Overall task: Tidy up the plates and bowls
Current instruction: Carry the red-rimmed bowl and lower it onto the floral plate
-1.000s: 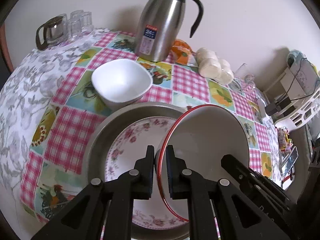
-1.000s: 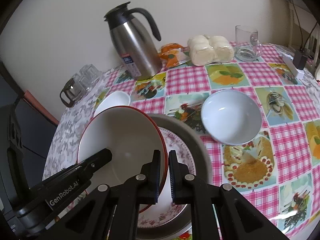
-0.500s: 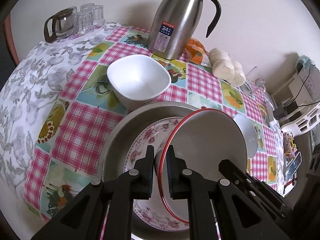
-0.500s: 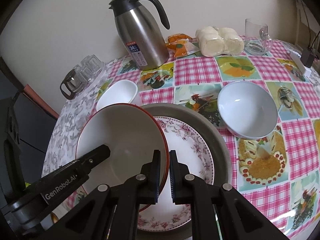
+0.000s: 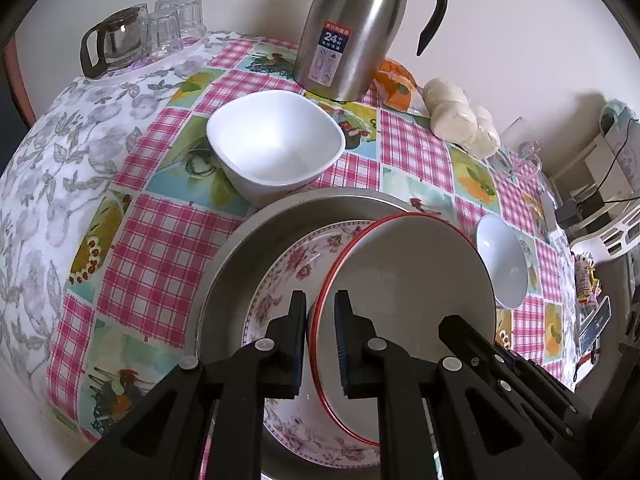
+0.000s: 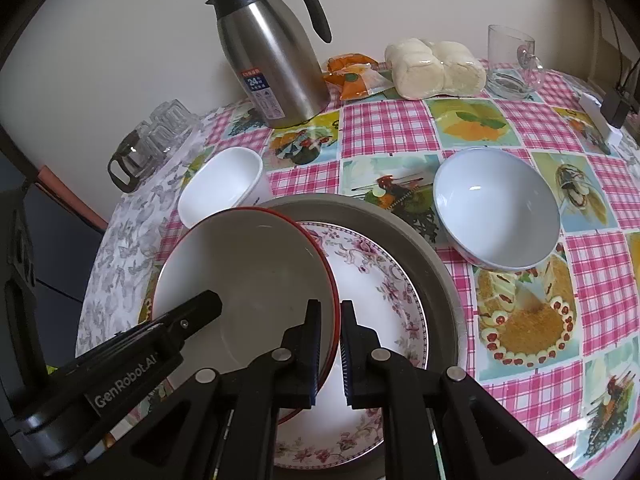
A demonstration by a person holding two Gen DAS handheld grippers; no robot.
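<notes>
A red-rimmed plate (image 5: 412, 276) (image 6: 248, 276) is held between both grippers, tilted, over a floral plate (image 5: 288, 276) (image 6: 376, 280) that lies in a grey metal dish (image 5: 240, 264) (image 6: 420, 240). My left gripper (image 5: 320, 312) is shut on the plate's left rim. My right gripper (image 6: 330, 320) is shut on its right rim. A white square bowl (image 5: 276, 148) (image 6: 220, 188) stands behind the dish on the left. A pale round bowl (image 5: 504, 264) (image 6: 496, 208) stands to the right.
A steel thermos jug (image 5: 352, 28) (image 6: 272, 60) stands at the back of the checked tablecloth. Wrapped buns (image 5: 460, 116) (image 6: 436, 66), an orange packet (image 6: 352, 76), a glass mug (image 6: 512, 64) and a glass pot with tumblers (image 5: 128, 36) (image 6: 148, 148) line the far edge.
Both grippers have carried the red-rimmed plate back toward me and lower over the floral plate; the table items appear farther off and the round bowl has come into the left view.
</notes>
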